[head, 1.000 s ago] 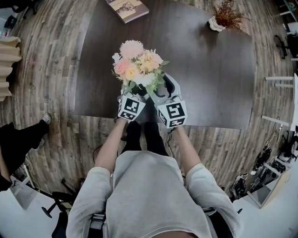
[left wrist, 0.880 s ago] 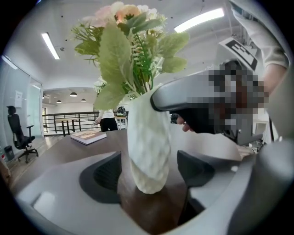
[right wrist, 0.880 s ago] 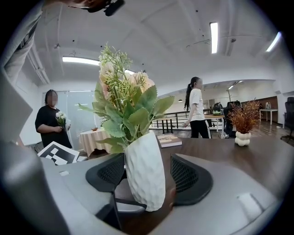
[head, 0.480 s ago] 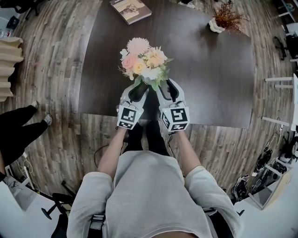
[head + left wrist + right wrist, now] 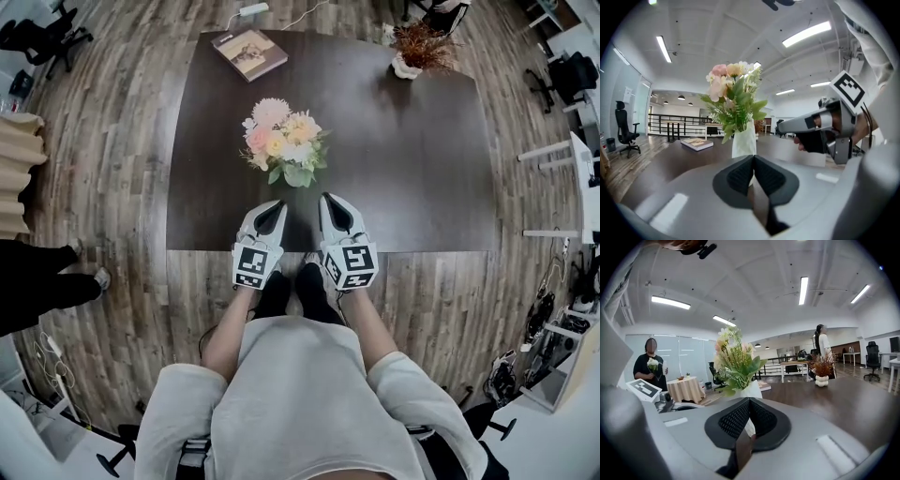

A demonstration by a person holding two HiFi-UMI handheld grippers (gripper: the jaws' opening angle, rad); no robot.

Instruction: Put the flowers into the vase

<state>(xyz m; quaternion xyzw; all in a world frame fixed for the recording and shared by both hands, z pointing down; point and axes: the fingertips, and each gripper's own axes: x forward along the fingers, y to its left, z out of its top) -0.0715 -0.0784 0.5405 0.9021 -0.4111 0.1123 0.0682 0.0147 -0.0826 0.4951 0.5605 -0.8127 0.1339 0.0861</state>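
Head view is showing the flowers (image 5: 281, 145) standing in their white vase (image 5: 744, 143) on the dark bench (image 5: 422, 169), apart from both tools. Left hand-held gripper (image 5: 274, 206) and right hand-held gripper (image 5: 329, 201) are hovering over the bench's near edge, both clenched on nothing.

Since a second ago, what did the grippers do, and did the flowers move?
The left gripper and right gripper drew back from the vase toward the person, and their jaws closed with nothing in them. The flowers stayed upright in the vase on the table. The book and dried plant stayed put.
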